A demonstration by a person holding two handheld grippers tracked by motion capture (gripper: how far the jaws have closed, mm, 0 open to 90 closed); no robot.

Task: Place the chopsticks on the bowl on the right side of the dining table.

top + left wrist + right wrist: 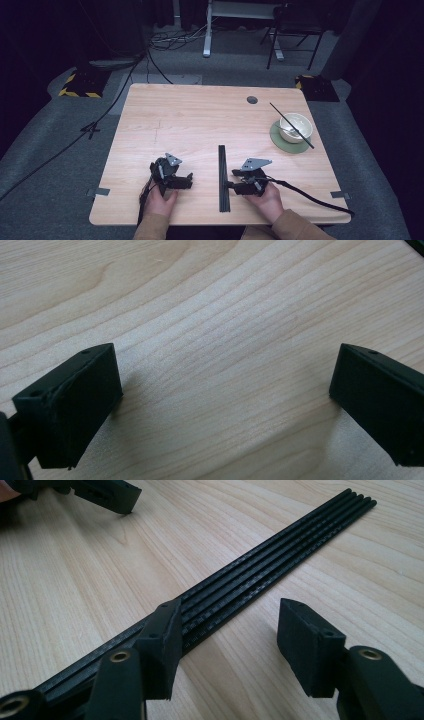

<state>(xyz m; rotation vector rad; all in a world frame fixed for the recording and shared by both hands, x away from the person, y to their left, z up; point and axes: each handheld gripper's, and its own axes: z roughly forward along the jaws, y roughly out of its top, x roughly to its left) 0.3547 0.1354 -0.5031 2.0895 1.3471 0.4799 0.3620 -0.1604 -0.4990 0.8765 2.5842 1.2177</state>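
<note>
Several long black sticks (223, 177) lie side by side in a flat row on the wooden table (200, 120), running from the front edge toward the middle. My right gripper (231, 180) sits just right of them, low over the wood and open. In the right gripper view the sticks (280, 545) pass by its left jaw, and the right gripper (232, 620) has mostly bare wood in its gap. My left gripper (189, 181) rests left of the row, open. Bare wood lies between the jaws of the left gripper (225, 370).
At the right of the table a pale bowl (301, 121) stands on a green coaster (280, 142), with a single black stick (277, 111) laid across its rim. A round cable hole (252, 100) is at the far edge. The left gripper's jaw (107, 495) shows beyond the sticks.
</note>
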